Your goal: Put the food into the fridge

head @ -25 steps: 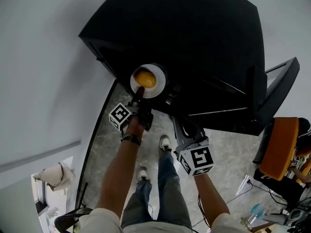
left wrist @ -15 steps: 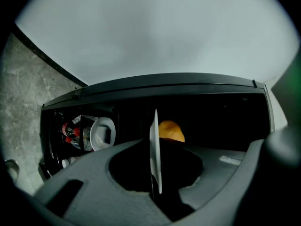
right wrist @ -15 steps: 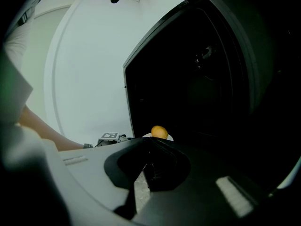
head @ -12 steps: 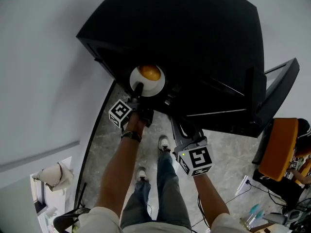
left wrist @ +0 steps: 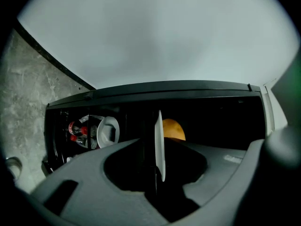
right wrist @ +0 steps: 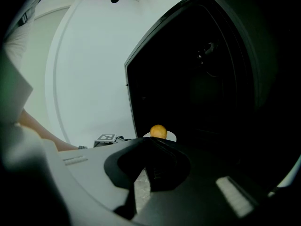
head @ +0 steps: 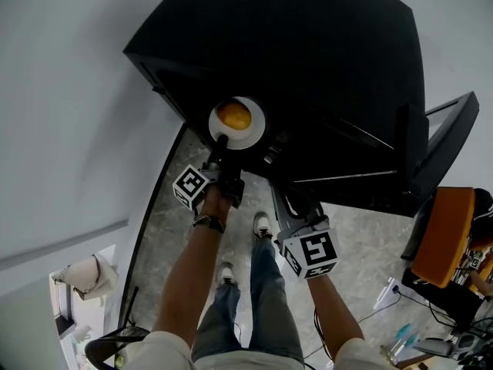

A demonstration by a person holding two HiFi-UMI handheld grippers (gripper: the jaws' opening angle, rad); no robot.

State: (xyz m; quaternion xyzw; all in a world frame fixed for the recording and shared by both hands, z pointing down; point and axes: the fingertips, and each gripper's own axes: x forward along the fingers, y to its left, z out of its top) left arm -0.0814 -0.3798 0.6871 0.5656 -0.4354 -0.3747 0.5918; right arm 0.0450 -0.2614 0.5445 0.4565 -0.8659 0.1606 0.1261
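- Left tool (head: 219,143): jaws have just been opening and now stand apart. The white plate (head: 252,132) has its rim between them, with the pads not clamped on it.
- Orange (head: 233,116) sits on the plate, just past the left tool's tips.
- Plate is at the open front of the black fridge (head: 323,60), directly ahead of the left tool. Can't tell whether a shelf carries it.
- Red-capped bottles (left wrist: 76,128) are deeper in the fridge, off to the left tool's left.
- Right tool (right wrist: 148,141): jaws together, nothing in them. It hangs back from the fridge, with the plate and orange ahead of its tips.
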